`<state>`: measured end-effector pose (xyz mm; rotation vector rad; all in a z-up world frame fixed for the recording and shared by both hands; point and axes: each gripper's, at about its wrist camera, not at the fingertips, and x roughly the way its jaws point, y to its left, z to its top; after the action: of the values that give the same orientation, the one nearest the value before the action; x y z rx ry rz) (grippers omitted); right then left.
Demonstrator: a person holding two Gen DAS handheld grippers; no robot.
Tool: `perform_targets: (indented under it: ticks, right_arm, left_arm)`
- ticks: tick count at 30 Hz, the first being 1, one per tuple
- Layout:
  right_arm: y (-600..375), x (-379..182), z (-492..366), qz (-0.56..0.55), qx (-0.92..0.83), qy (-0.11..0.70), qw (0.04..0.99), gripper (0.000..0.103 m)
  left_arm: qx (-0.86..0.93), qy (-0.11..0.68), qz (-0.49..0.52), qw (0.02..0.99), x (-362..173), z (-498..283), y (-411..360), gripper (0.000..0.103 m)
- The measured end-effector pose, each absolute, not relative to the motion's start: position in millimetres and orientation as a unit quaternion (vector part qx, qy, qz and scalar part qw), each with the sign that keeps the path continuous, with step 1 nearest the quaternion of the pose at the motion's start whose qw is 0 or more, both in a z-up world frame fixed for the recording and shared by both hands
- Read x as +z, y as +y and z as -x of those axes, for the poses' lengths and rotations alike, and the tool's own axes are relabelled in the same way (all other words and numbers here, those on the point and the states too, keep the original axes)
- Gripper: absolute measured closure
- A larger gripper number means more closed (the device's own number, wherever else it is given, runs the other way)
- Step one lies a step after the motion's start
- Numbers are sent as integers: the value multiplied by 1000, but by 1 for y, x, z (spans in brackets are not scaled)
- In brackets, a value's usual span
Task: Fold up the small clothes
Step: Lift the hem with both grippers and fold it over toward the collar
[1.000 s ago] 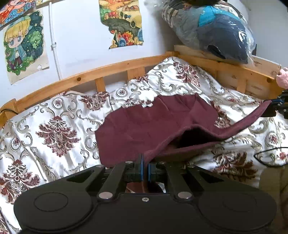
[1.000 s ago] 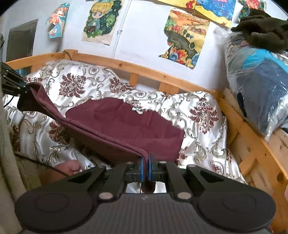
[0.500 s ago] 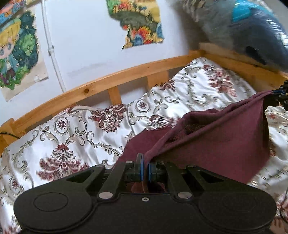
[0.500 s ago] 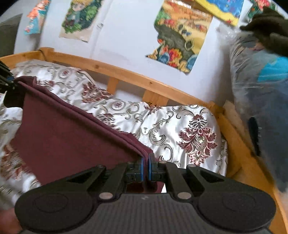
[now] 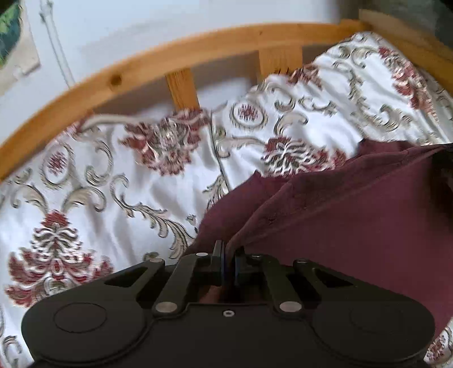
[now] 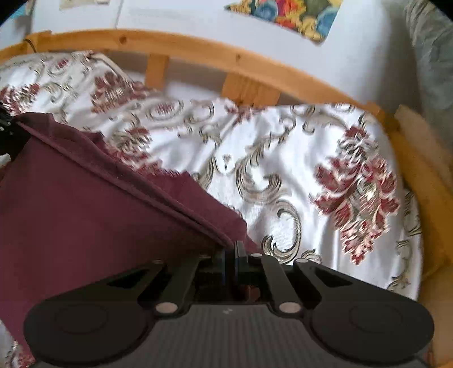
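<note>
Left wrist view: the left gripper (image 5: pixel 228 254) tilts downward, clamping a hem corner of the dark maroon cloth garment (image 5: pixel 354 226); the right gripper (image 6: pixel 230 253) pinches the other corner, stretching it over the floral white bedspread (image 6: pixel 283 158) near the wooden bed rail (image 5: pixel 198 53).

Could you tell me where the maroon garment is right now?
The maroon garment hangs stretched between both tools, above the patterned bedspread, near the wooden rail.

Garment (image 5: pixel 354 226): uniform maroon, no print. Bedspread (image 5: pixel 119 181): white ground with grey-beige scrolls and dark red floral medallions (one at 8 o'clock in the left wrist view). Bed frame (image 6: pixel 198 48): honey-coloured wood. Wall (image 5: pixel 141 25): white. Poster (image 6: pixel 294 14): multicoloured, at 12 o'clock. Grippers: black bodies.
</note>
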<state>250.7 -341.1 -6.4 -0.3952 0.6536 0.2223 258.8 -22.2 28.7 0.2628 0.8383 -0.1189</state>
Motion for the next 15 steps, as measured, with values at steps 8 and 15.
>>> perform_targets:
  ticks: [8,15]
  right_arm:
    - [-342,-23,-275,175,107,337,919,95]
    - [-343,-27,-282,160,100,342,920,88]
  left_arm:
    - [-56,433,-85,896,13,-284,-7,83]
    - [-39,424,-57,903,17,-279,8,66]
